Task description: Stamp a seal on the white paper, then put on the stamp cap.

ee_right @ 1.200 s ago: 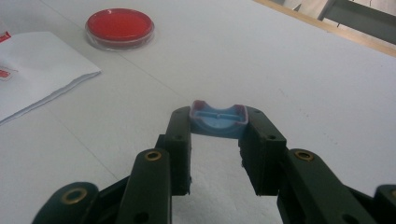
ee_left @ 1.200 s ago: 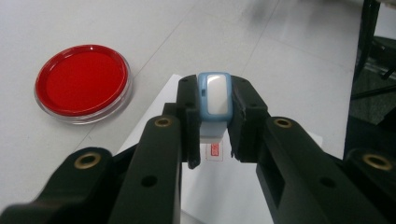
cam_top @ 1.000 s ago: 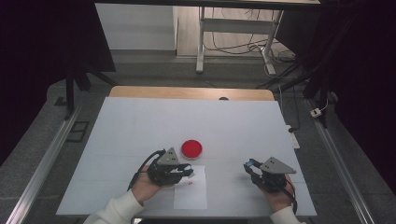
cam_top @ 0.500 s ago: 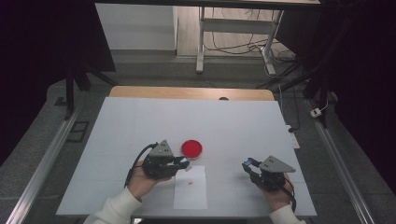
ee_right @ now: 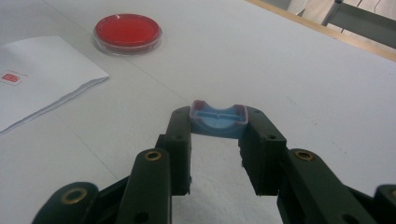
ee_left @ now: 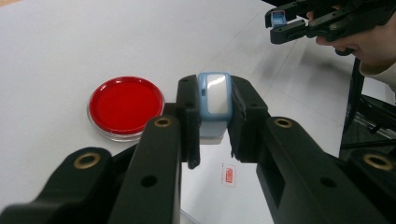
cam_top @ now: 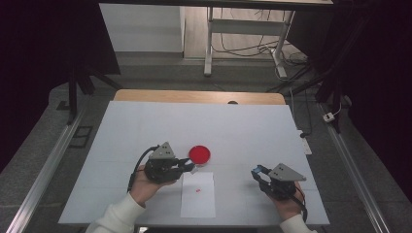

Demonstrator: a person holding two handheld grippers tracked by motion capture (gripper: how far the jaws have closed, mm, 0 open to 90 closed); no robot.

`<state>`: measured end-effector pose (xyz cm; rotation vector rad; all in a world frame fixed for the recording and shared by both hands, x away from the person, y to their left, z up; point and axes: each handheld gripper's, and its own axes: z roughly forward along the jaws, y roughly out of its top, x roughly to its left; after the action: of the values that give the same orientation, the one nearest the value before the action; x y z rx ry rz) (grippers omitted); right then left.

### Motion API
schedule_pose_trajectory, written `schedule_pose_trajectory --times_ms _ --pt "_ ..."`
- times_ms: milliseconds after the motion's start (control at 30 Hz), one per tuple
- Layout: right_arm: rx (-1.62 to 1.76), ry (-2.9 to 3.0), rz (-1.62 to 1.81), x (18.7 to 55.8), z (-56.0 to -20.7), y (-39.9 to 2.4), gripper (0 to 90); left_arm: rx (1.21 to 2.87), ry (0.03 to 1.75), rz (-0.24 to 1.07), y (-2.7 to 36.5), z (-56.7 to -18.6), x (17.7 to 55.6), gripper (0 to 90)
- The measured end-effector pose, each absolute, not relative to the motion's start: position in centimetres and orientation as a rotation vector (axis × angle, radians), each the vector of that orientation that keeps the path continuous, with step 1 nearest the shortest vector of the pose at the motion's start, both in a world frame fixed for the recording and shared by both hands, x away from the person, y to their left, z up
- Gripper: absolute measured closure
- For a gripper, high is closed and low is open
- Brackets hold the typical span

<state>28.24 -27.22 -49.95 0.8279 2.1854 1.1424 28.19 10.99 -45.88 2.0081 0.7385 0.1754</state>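
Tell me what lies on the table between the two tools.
In the high view, a white sheet of paper with a small red mark lies between the left tool and the right tool, nearer the left one; the rest is bare table.

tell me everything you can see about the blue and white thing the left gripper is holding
The stamp-like block is small, with a light blue rounded casing that looks like plastic and a glossy white panel on its face, over a paler lower part. It stands upright, clamped at its sides between the two black jaws of the left gripper, which is shut on it. It is held above the white table, with the red round dish at its left and the white paper sheet below it.
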Motion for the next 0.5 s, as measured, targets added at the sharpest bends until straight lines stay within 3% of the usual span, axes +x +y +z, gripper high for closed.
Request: schedule_pose_trajectory --times_ms 500 --pt "0.788 2.196 1.19 27.9 -50.1 -25.5 64.7 1.986 0.751 0.169 11.0 -45.8 28.4 75.0"
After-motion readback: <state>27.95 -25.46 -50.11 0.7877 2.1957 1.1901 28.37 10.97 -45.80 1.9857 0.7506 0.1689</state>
